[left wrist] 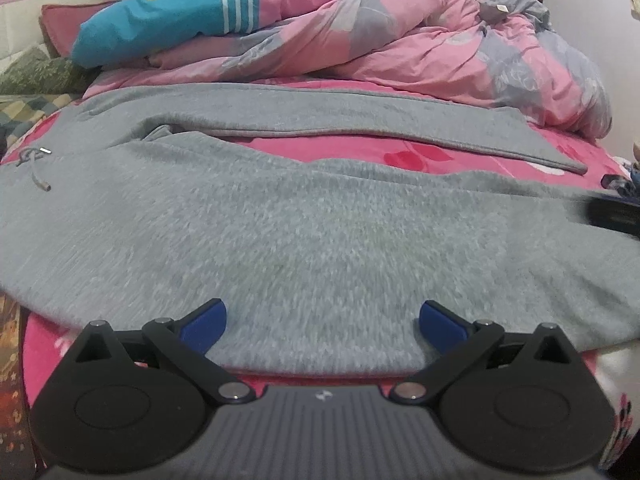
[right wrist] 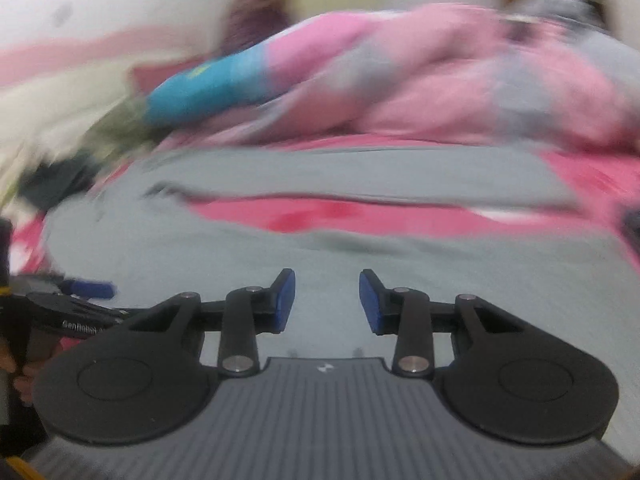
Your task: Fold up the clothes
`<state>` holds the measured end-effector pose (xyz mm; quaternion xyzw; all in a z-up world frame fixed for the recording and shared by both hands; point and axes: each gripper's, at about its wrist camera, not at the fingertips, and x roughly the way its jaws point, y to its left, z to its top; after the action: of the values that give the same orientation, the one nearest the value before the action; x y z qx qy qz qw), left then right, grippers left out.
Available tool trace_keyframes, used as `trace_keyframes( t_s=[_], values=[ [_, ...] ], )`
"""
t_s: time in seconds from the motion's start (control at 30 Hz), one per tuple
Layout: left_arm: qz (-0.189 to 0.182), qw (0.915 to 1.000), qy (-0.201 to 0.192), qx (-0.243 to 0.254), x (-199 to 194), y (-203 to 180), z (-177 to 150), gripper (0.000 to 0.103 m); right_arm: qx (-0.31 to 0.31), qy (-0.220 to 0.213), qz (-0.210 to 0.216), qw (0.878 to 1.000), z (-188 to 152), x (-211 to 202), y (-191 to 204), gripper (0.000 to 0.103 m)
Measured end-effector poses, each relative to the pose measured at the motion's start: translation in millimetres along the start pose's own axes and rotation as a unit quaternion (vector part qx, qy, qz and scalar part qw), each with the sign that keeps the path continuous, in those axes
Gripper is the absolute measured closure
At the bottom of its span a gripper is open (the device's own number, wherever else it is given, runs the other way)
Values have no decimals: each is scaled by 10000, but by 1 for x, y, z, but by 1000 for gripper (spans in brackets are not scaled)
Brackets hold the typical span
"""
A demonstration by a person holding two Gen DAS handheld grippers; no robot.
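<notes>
Here grey trousers (left wrist: 320,232) lie spread just beyond both parted tongs (left wrist: 322,326).

Motion blurs the right wrist view; grey trousers (left wrist: 320,220) run off both edges.

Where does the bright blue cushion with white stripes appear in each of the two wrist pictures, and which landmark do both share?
Left wrist view: the bright blue cushion with white stripes lies at upper left, on the pink and grey quilt.
Right wrist view: the same cushion is left of centre in the upper half, blurred, stripes not discernible.
Shared landmark: the grey fleece trousers spread across the pink bedsheet.
</notes>
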<state>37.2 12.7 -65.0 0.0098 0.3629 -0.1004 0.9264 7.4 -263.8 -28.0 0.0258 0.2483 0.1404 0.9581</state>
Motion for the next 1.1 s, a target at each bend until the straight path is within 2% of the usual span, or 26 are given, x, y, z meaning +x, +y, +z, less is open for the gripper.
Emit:
trace_keyframes(
  t_s=[0.07, 0.13, 0.2, 0.33, 0.47, 0.53, 0.6, 0.73, 0.97, 1.03, 1.1],
  values=[
    [-33, 10000, -25, -85, -3, 3, -1, 0, -233, 207, 294, 9991, 11, 38, 15, 69],
    [-85, 9999, -63, -101, -5, 6, -2, 0, -359, 562, 255, 9974, 11, 65, 23, 69],
    [-112, 9998, -112, -92, -6, 10, -3, 0, -357, 951, 147, 9947, -2, 74, 23, 69],
    [-163, 9982, -395, -424, -10, 23, -2, 0, -192, 866, 156, 9959, -36, 17, 9, 69],
    [-378, 9943, -752, -658, -8, 37, 10, 0, 402, 1131, -67, 9927, -45, -39, -17, 68],
    [-205, 9960, -716, -503, -1, 39, 17, 0, 542, 1222, -321, 9905, -42, -54, -23, 65],
    [72, 9974, -557, -444, 9, 45, 20, 0, 404, 1137, -536, 9913, -34, -54, -19, 64],
    [330, 9986, -242, -336, 12, 55, 11, 0, 354, 947, -308, 9944, -15, -29, -4, 63],
    [536, 9981, -296, 34, -11, 41, -14, 0, -20, 788, 384, 9962, 16, 39, 41, 63],
    [532, 9982, -291, 12, -12, 40, -14, 0, -73, 722, 460, 9963, 21, 55, 49, 62],
    [508, 9983, -280, -29, -12, 42, -13, 0, -162, 858, 359, 9955, 15, 67, 53, 62]
  ],
)
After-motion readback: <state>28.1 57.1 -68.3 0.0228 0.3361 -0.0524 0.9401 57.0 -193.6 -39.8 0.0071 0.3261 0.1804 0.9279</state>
